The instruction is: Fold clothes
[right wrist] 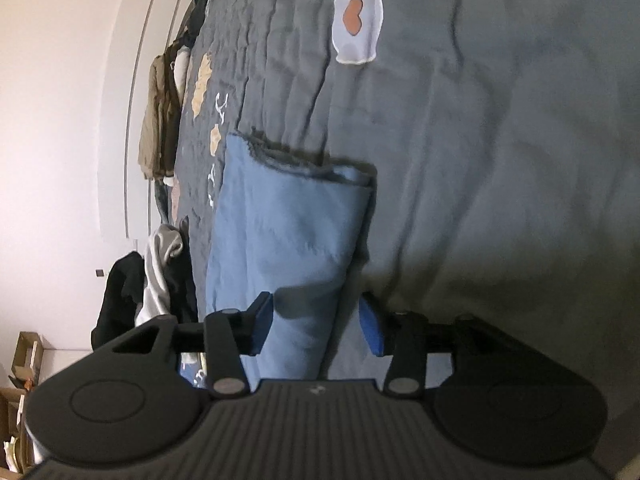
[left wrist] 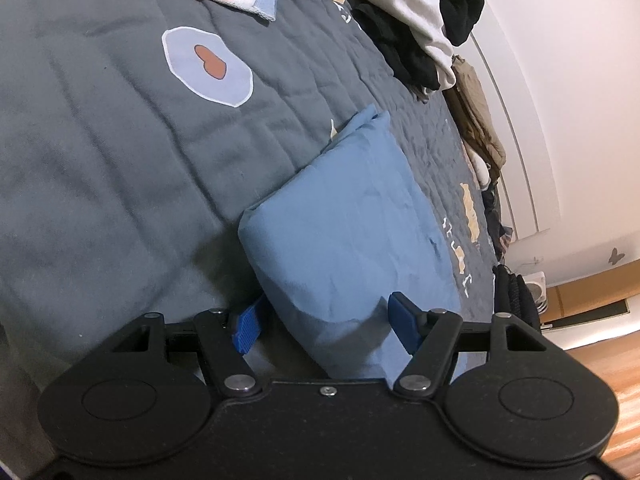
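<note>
Blue folded garment (left wrist: 352,224) is laid flat on the grey quilt (left wrist: 100,152). It's straddled at opposite ends by the left gripper (left wrist: 326,322) and right gripper (right wrist: 316,324), both spread apart, nothing pinched by either.

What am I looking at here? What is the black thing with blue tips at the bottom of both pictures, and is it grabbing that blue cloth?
Those are two hand-held grippers, one per hand, each with a camera looking along its fingers. One picture is from the left gripper, the other from the right gripper. Both face a folded blue garment lying on a grey bedspread. The blue pads stand apart on either side of the cloth, so neither seems to pinch it. More clothes are piled at the bed's far edge.
</note>
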### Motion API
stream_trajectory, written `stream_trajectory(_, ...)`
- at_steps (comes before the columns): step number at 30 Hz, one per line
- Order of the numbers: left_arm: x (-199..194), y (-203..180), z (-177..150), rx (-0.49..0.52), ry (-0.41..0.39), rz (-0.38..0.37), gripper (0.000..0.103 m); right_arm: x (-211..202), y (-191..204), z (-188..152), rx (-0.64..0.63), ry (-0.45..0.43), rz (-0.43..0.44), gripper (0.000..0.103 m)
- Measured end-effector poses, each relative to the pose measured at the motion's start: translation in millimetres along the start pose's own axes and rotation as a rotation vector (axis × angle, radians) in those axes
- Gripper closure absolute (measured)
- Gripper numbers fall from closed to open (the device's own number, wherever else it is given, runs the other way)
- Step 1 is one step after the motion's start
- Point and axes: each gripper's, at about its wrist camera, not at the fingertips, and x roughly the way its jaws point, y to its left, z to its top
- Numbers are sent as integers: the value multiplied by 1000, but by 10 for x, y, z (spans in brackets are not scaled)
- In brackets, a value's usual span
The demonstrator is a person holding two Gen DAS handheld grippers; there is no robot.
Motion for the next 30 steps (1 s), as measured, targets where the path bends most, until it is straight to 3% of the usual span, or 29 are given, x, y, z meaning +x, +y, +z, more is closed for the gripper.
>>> stream_trajectory(7, -19, -35, -27, 39, -4, 13, 38, 48, 42, 94, -73, -57, 14, 45)
stream_trajectory(18, -21, -42, -27, 35, -4, 15, 38, 85, 62, 126, -73, -81, 24, 39)
stream_trajectory(24, -25, -41, -21, 43, -4, 19, 38, -38, 162, 74, -125, -146, -68, 39)
stream_trajectory(27, -23, -40, -20, 46, -4, 20, 38, 53, 209, 55, -187, -140, -87, 32)
stream_trajectory(30, -20, -43, -22, 51, -5, 23, 38, 128, 210, 63, -224, -143, -51, 20)
